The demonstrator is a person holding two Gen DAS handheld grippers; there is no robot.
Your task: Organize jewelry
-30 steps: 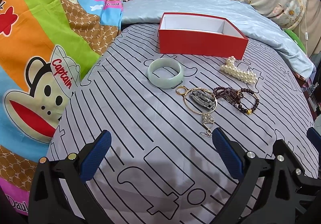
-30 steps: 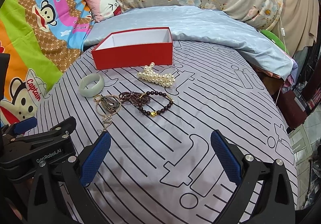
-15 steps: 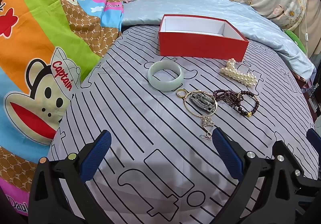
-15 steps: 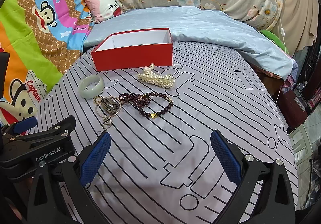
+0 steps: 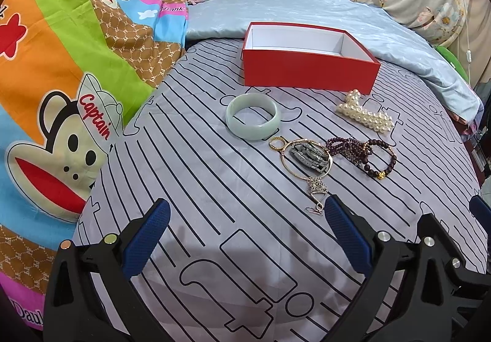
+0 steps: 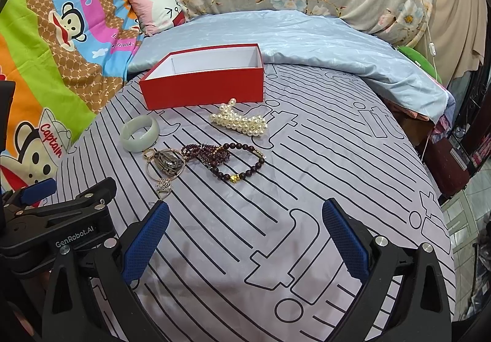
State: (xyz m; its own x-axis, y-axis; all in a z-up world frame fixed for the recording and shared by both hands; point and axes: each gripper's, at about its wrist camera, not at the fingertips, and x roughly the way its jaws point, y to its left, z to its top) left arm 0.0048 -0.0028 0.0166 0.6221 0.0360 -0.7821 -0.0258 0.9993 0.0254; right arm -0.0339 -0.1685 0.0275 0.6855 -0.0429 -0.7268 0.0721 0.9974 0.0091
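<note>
on the bed, spread over a grey sheet with black line print (image 5: 214, 176), sits all the jewelry, none of it in the box so far. the open red cardboard box with a white inside (image 5: 307, 66) is at about 12 o'clock in the left wrist view, and it looks empty from what i can see of its inside. just below it, around 11 o'clock from the middle, lies the pale green jade-like bangle (image 5: 253, 116), flat on the sheet and apart from the box. at 1 o'clock is the white pearl bead piece (image 5: 365, 115), near the box's front right corner. between those two and closer to the camera there's a thin gold hoop necklace with a dark metal watch-band-looking lump on it (image 5: 308, 156), its little silver pendant trailing toward 6 o'clock. touching its right side is the tangle of dark purple bead bracelets with one gold bead (image 5: 362, 153).

the left claw (image 5: 244, 239) is released, blue pads wide apart, hovering low over bare sheet, grasping nothing; the pendant end lies just beside its right pad. the right claw (image 6: 245, 237) is spread wide too and empty, and in its view the bead bracelets (image 6: 230, 161) sit at 12 o'clock.

off at 9 o'clock there's a bright cartoon monkey blanket (image 5: 61, 81), and a light blue quilt (image 5: 307, 10) lies behind the box.
</note>
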